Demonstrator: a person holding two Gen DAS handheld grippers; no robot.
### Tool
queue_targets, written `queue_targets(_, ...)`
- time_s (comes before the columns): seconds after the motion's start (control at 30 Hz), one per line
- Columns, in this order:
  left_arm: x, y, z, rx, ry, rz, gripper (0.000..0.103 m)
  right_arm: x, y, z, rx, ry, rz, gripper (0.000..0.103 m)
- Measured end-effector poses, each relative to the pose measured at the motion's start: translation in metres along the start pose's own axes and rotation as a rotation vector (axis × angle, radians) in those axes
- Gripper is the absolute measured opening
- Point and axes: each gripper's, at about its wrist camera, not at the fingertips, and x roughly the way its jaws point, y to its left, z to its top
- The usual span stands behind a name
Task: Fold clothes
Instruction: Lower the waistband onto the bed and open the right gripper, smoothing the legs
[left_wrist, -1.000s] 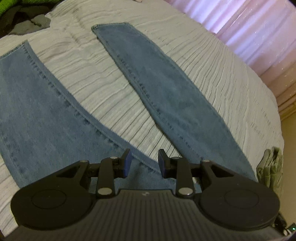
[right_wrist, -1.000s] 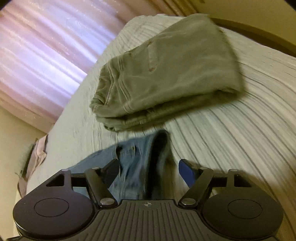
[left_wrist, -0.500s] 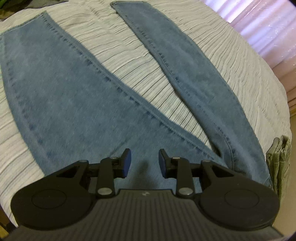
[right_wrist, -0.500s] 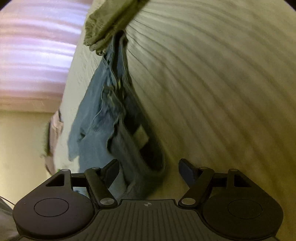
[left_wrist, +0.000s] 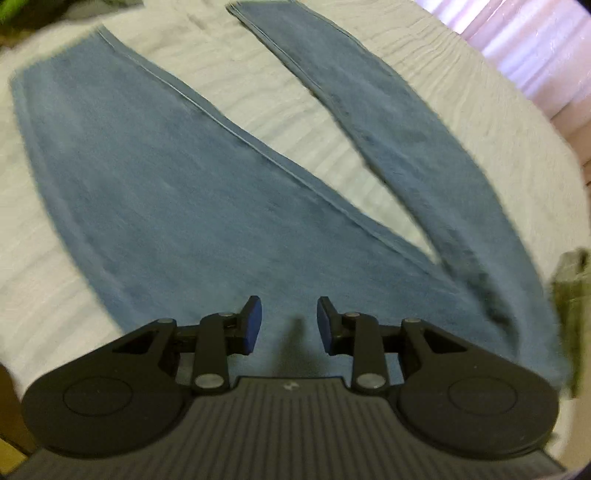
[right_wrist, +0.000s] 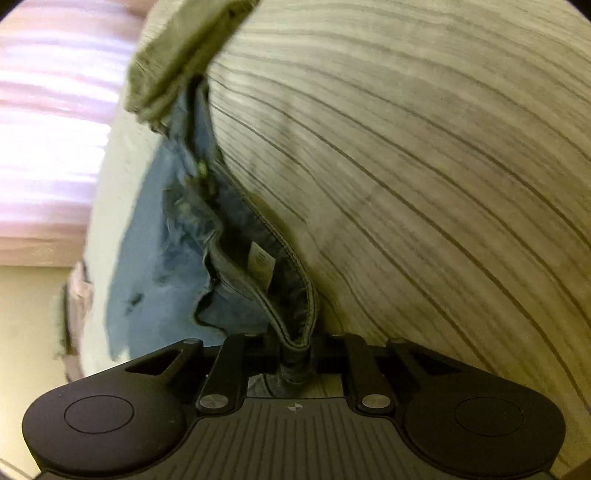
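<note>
blurred blue jeans (left_wrist: 155, 192) spread on striped bedspread (left_wrist: 266, 92), left gripper (left_wrist: 289, 320) jaws apart above, seemingly empty

Home bedroom: bed with striped bedspread (left_wrist: 280, 92), pink curtains (left_wrist: 535, 48) alongside.

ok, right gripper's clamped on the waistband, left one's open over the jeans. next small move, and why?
Probably lower the left gripper and close it on the jeans beneath it. It is open and holds nothing, while the right gripper already pinches the waistband. The legs still lie spread apart on the bedspread, so folding likely needs both ends held.
</note>
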Motion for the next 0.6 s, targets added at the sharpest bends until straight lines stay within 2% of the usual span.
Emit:
queue_targets(0.07,-0.002,0.011,0.000,0.017,-0.008,0.052,0.027,0.005,0.014,0.006,-0.051,0.027,-0.053,0.017)
queue_targets(0.13,-0.003,0.022,0.003,0.031,-0.020,0.075,0.027,-0.001,0.026,0.006,-0.100,0.024,-0.113,0.029)
queue_targets(0.2,-0.003,0.031,0.008,0.047,-0.038,0.089,0.028,-0.016,0.043,0.003,-0.139,-0.067,-0.222,0.054)
queue_targets(0.23,-0.003,0.036,0.010,0.055,-0.048,0.095,0.028,-0.020,0.053,0.000,-0.176,-0.110,-0.280,0.059)
queue_targets(0.3,-0.004,0.046,0.015,0.071,-0.066,0.108,0.029,-0.021,0.079,-0.009,-0.304,-0.195,-0.396,0.061)
queue_targets(0.37,-0.004,0.055,0.020,0.087,-0.084,0.121,0.029,-0.018,0.102,-0.022,-0.473,-0.238,-0.412,0.061)
queue_targets(0.5,-0.004,0.073,0.030,0.124,-0.123,0.147,0.029,0.013,0.147,-0.066,-0.745,-0.228,-0.344,0.061)
queue_targets(0.6,0.006,0.081,0.043,0.210,-0.163,0.165,0.030,0.047,0.162,-0.100,-0.811,-0.177,-0.347,0.061)
